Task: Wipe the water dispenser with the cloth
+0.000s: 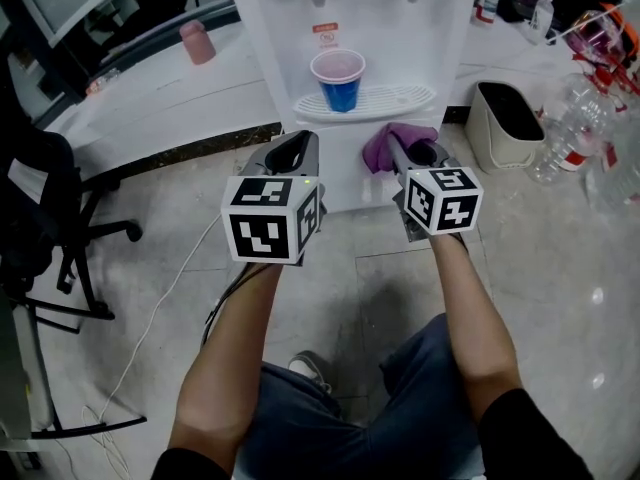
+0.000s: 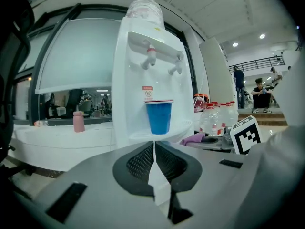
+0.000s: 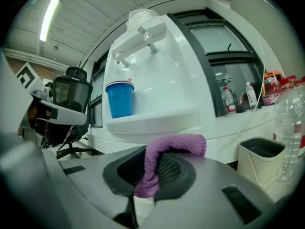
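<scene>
Right gripper (image 3: 148, 173) clamps the purple cloth (image 3: 167, 149) just short of the water dispenser (image 3: 162, 85); left gripper (image 2: 154, 161) sits closed, empty. Wiping looks not yet begun — next, press cloth to the front panel, avoiding the blue cup (image 3: 120, 99).

Bright ceiling lamp (image 3: 49, 18) overhead; gripper views warp, edges dark.

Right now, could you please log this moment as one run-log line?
left gripper: shut, empty | right gripper: shut on cloth | cup: on dispenser | cloth-dispenser contact: cannot tell
</scene>
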The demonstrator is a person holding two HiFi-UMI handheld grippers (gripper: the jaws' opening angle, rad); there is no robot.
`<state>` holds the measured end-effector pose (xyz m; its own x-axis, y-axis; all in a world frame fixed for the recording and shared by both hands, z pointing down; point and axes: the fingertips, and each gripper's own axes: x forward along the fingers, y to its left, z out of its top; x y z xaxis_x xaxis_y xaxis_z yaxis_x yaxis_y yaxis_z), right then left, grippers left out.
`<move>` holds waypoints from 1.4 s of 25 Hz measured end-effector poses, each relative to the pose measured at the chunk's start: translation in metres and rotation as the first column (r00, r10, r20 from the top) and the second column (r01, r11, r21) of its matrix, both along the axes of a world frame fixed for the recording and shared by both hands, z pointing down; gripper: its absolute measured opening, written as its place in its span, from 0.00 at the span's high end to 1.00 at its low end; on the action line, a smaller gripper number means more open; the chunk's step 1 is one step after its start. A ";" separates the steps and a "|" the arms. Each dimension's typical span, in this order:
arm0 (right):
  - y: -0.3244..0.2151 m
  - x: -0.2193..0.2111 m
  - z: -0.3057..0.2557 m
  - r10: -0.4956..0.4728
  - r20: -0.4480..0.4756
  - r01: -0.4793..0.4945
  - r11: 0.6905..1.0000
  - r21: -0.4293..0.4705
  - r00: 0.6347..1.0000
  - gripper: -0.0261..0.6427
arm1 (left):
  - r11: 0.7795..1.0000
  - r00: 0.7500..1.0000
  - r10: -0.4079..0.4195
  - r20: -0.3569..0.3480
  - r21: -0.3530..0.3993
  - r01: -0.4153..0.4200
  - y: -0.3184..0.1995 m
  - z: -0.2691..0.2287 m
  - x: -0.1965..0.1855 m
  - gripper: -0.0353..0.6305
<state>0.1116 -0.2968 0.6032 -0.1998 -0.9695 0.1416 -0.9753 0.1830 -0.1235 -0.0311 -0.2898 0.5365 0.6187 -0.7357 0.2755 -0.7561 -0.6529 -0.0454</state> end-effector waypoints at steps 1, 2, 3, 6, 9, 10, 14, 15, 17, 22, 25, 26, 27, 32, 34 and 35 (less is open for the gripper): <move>0.001 0.008 -0.001 0.015 0.004 -0.015 1.000 0.002 1.000 0.89 | 1.000 1.000 0.003 0.002 0.002 -0.003 0.001 0.000 0.001 0.90; 0.002 0.015 -0.002 0.029 0.007 -0.029 1.000 0.004 1.000 0.89 | 1.000 1.000 0.005 0.003 0.003 -0.005 0.001 0.001 0.002 0.90; 0.003 0.022 -0.002 0.043 0.010 -0.044 0.999 0.006 0.999 0.89 | 1.000 1.000 0.006 0.003 0.004 -0.006 0.001 0.001 0.002 0.90; 0.007 0.042 -0.003 0.085 0.017 -0.085 0.996 0.008 0.996 0.89 | 1.000 1.000 -0.003 -0.001 0.000 0.003 0.000 0.002 0.000 0.90; 0.011 0.061 -0.003 0.127 0.019 -0.127 0.992 0.008 0.992 0.89 | 1.000 1.000 -0.013 -0.029 -0.024 0.012 -0.002 0.002 -0.002 0.90; 0.012 0.067 -0.003 0.140 0.022 -0.140 0.990 0.008 0.990 0.89 | 1.000 0.999 -0.015 -0.035 -0.027 0.014 -0.002 0.002 -0.002 0.90; 0.015 0.085 0.001 0.190 0.024 -0.190 0.982 -0.001 0.982 0.89 | 0.999 0.999 -0.023 -0.026 -0.026 0.022 -0.003 0.002 -0.005 0.90; 0.016 0.088 0.002 0.197 0.024 -0.197 0.980 -0.002 0.980 0.89 | 0.999 0.999 -0.025 -0.024 -0.027 0.024 -0.004 0.003 -0.006 0.90; 0.016 0.089 0.000 0.199 0.022 -0.200 0.980 0.000 0.980 0.89 | 0.999 0.999 -0.029 -0.021 -0.029 0.029 -0.004 0.004 -0.008 0.90; 0.019 0.072 -0.009 0.158 -0.003 -0.158 0.987 0.007 0.987 0.89 | 0.999 0.999 -0.044 -0.023 -0.033 0.043 -0.008 0.008 -0.013 0.90; 0.023 0.045 -0.023 0.092 -0.027 -0.091 0.995 0.031 0.995 0.89 | 0.998 0.998 -0.054 -0.023 -0.033 0.053 -0.011 0.010 -0.017 0.90; 0.024 0.033 -0.027 0.065 -0.036 -0.063 0.997 0.041 0.997 0.89 | 0.998 0.998 -0.058 -0.024 -0.034 0.057 -0.012 0.011 -0.018 0.90; 0.024 0.022 -0.031 0.038 -0.044 -0.035 0.998 0.052 0.998 0.89 | 0.998 0.998 -0.061 -0.025 -0.036 0.060 -0.012 0.012 -0.020 0.90; 0.022 -0.033 -0.040 -0.088 -0.061 0.093 0.992 0.084 0.994 0.89 | 0.998 0.998 -0.066 -0.011 -0.025 0.066 -0.014 0.015 -0.026 0.90; 0.021 -0.052 -0.038 -0.129 -0.062 0.134 0.988 0.080 0.990 0.89 | 0.996 0.997 -0.079 -0.014 -0.030 0.079 -0.015 0.016 -0.032 0.90; 0.020 -0.061 -0.036 -0.148 -0.058 0.152 0.985 0.077 0.987 0.89 | 0.996 0.996 -0.087 -0.016 -0.033 0.086 -0.015 0.017 -0.035 0.90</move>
<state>0.0507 -0.2769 0.5674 -0.3384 -0.9377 0.0783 -0.9407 0.3351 -0.0526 -0.0663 -0.3053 0.5536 0.5581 -0.7776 0.2896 -0.8102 -0.5860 -0.0120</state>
